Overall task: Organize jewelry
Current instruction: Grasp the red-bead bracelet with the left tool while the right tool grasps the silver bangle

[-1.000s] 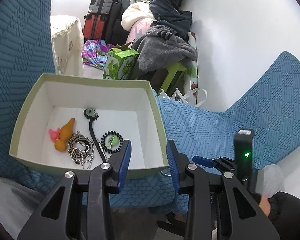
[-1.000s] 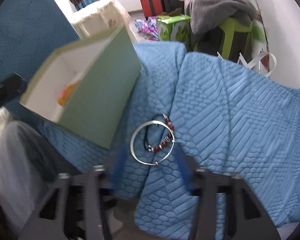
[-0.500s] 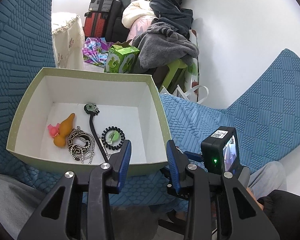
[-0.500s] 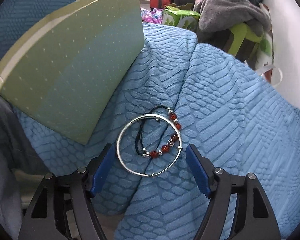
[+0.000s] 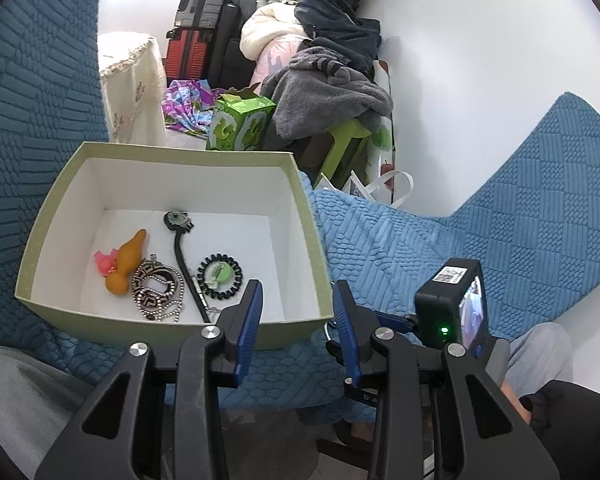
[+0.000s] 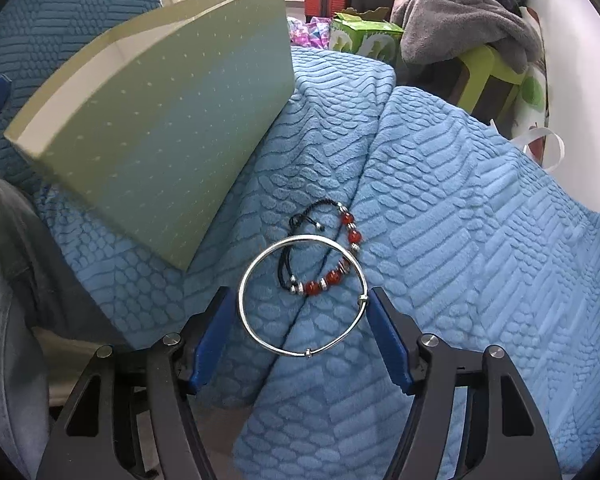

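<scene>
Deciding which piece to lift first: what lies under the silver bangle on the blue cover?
A red-bead bracelet on black cord lies partly under the silver bangle, on the blue cover. The bangle hides only thin strips of cord.

A blue textured sofa cover carries a green box; silver bangle; red-beaded bracelet.
</scene>
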